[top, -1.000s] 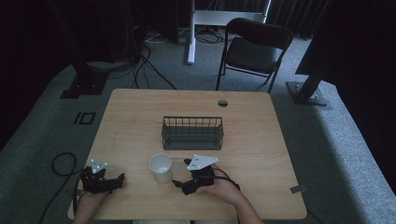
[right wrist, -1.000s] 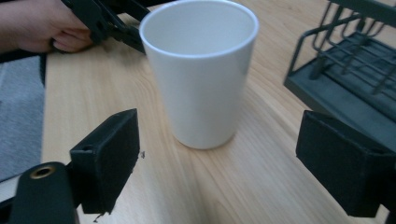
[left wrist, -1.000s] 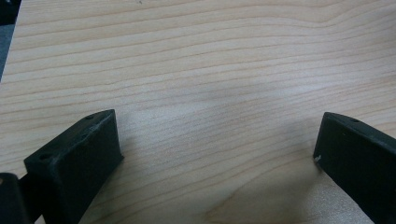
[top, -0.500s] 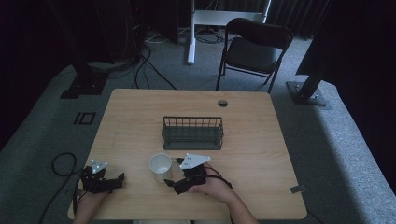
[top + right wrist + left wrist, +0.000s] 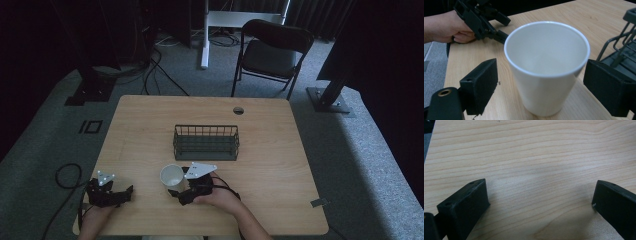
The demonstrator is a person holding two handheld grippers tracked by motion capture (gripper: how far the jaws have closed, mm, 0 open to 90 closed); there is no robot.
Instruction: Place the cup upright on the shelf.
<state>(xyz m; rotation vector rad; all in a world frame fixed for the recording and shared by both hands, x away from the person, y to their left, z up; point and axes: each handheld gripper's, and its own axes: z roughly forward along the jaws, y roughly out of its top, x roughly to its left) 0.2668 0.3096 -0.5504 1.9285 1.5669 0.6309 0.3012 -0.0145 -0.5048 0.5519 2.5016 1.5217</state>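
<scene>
High view first: the white paper cup stands upright on the wooden table, near the person's edge and a little in front of the wire basket at the table's middle. The right gripper lies just beside the cup, its tips pointing at it, held by the person's right hand. The left gripper rests near the table's left front corner, well apart from the cup.

Left gripper view: its two black jaws stand wide apart over bare wood, with nothing between them, so this gripper looks idle for now.

Right gripper view: the cup stands between the jaws, which are spread wider than it. A gap shows on each side, so neither pad touches the wall. The basket shows at the right edge, and the left gripper lies farther off in the other hand.

Judging by this, the step in hand is the approach to grasp the cup. The next move seems to call for a gentle close on the thin wall, firm enough to lift yet not to crush it, probably ahead of carrying it to the basket.
</scene>
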